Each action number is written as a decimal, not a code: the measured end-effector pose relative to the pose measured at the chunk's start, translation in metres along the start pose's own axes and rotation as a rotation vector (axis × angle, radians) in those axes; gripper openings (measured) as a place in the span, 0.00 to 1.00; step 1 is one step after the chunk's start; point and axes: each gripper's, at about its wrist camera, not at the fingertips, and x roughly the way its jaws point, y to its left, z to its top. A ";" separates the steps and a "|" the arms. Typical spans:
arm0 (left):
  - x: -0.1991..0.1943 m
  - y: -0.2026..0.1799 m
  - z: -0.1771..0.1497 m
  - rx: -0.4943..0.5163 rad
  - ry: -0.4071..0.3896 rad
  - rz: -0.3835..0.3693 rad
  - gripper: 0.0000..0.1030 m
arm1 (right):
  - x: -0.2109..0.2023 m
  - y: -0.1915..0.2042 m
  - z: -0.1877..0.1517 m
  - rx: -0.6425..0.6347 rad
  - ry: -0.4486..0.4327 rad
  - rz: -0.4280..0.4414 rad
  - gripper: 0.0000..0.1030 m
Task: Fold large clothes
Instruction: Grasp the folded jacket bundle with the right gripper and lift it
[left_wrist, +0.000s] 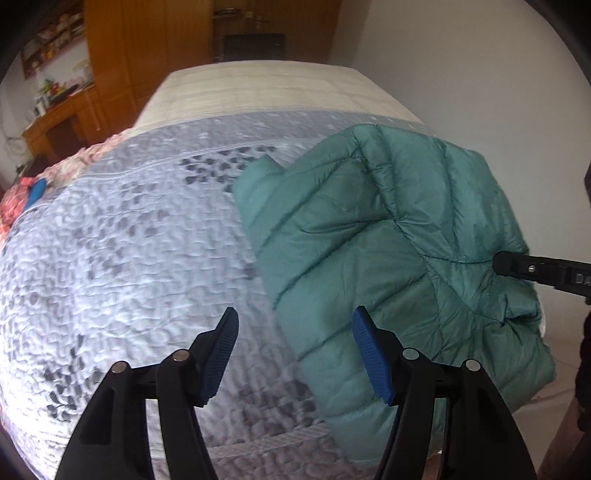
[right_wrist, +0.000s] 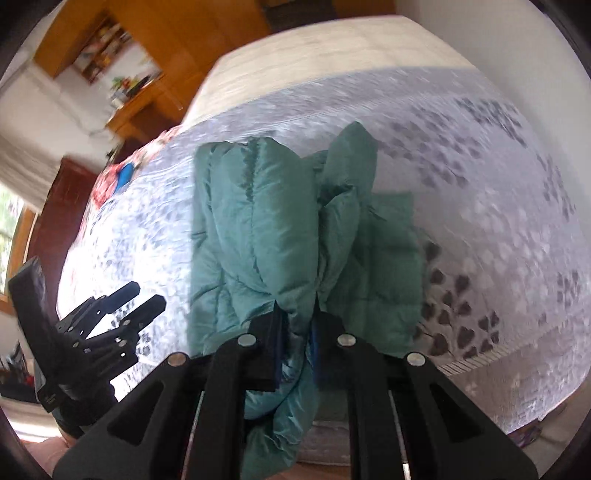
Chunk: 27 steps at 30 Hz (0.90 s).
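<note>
A teal quilted puffer jacket (left_wrist: 388, 251) lies bunched on the right part of a bed. My left gripper (left_wrist: 293, 354) hovers open over the quilt at the jacket's near left edge, its blue pads empty. In the left wrist view my right gripper's black fingers (left_wrist: 517, 266) reach in from the right and pinch the jacket. In the right wrist view the right gripper (right_wrist: 297, 325) is shut on a fold of the jacket (right_wrist: 266, 221), which bulges up between and past the fingers. The left gripper (right_wrist: 125, 306) shows at that view's lower left, open.
The bed carries a grey-white quilt with dark heart patterns (left_wrist: 129, 240), and a bare mattress end (left_wrist: 258, 92) lies beyond. A floral cloth with a blue item (left_wrist: 35, 192) sits at the bed's left edge. Wooden cabinets and a desk (left_wrist: 74, 110) stand at the far left, a white wall at the right.
</note>
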 end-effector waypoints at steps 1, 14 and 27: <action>0.008 -0.011 0.001 0.018 0.009 -0.016 0.62 | 0.005 -0.010 -0.001 0.022 0.007 -0.003 0.10; 0.079 -0.061 -0.009 0.068 0.116 -0.052 0.64 | 0.069 -0.107 -0.023 0.111 0.106 0.015 0.16; 0.080 -0.066 -0.007 0.049 0.135 -0.028 0.63 | 0.057 -0.093 -0.021 -0.026 0.104 -0.056 0.31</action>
